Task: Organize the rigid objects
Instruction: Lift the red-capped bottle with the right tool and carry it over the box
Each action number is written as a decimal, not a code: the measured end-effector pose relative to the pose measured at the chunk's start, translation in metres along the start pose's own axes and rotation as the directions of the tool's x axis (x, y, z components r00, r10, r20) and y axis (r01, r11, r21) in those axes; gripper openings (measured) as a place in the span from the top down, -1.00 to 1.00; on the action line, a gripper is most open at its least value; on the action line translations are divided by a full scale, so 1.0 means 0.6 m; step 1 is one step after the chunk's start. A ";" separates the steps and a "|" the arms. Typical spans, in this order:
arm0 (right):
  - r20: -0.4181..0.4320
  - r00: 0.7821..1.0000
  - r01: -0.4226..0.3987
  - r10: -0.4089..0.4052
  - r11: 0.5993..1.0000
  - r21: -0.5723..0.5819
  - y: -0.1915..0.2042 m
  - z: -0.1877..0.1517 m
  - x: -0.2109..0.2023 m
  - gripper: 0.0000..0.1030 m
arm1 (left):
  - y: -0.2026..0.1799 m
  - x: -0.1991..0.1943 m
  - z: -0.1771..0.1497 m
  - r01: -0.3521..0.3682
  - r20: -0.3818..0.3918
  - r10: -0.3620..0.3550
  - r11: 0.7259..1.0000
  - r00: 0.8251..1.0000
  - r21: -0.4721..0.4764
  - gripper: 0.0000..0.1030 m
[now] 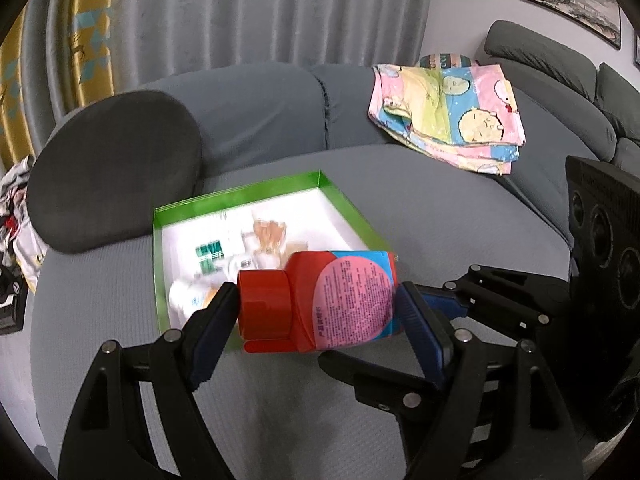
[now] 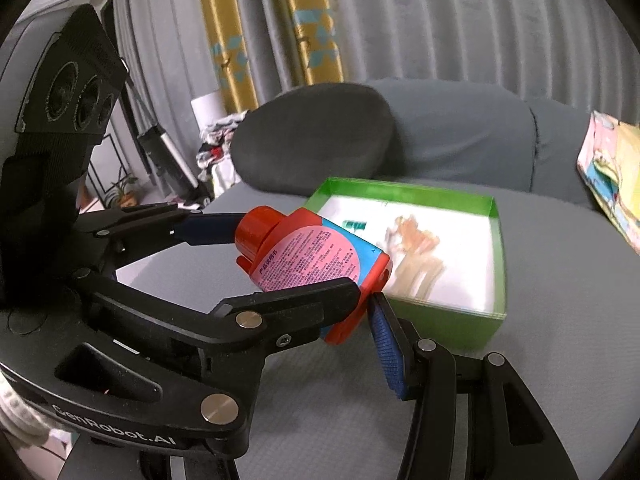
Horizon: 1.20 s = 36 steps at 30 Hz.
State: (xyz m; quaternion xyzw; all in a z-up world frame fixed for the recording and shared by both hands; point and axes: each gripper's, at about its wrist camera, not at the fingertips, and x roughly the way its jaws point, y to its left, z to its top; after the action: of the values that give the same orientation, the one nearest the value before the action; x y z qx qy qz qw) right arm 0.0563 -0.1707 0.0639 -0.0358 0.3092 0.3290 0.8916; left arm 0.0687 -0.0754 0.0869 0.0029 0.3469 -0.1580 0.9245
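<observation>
A red bottle (image 1: 320,300) with a pink label and a red cap (image 1: 264,304) hangs on its side above the grey sofa seat, in front of the green box (image 1: 240,192). My left gripper (image 1: 316,296) is shut on it lengthwise, one pad on the cap and one on the base. My right gripper (image 2: 362,304) is shut across the base end of the same bottle (image 2: 308,256). The green box (image 2: 400,192) has a white inside and holds several small, blurred items.
The box rests on a grey sofa seat (image 1: 440,220). A dark round cushion (image 1: 112,168) leans behind it at the left. A folded pastel blanket (image 1: 448,116) lies at the back right. A heap of clothes (image 1: 16,200) sits past the sofa's left end.
</observation>
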 end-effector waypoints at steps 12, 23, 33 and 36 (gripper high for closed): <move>0.045 0.999 0.006 -0.005 1.000 -0.007 -0.054 0.113 0.005 -0.05 | 0.026 0.026 0.114 0.034 0.034 -0.032 0.999 0.999 -0.034 -0.54; -0.033 0.999 -0.001 0.001 1.000 0.016 -0.106 0.111 0.089 -0.05 | 0.059 0.121 0.098 0.058 -0.047 -0.064 0.991 0.997 -0.121 -0.51; -0.123 0.992 -0.022 0.030 0.997 0.069 -0.140 0.065 0.180 -0.05 | 0.089 0.193 0.059 0.065 -0.133 -0.089 0.982 0.987 -0.176 -0.51; -0.147 0.989 -0.019 0.031 0.996 0.082 -0.149 0.061 0.204 -0.05 | 0.097 0.210 0.052 0.072 -0.152 -0.103 0.978 0.983 -0.198 -0.50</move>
State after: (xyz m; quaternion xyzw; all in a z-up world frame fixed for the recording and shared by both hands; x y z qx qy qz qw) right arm 0.2025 -0.1613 0.0103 -0.0204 0.3881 0.3240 0.8625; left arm 0.1953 -0.0602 0.0237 -0.0883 0.4340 -0.1637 0.8815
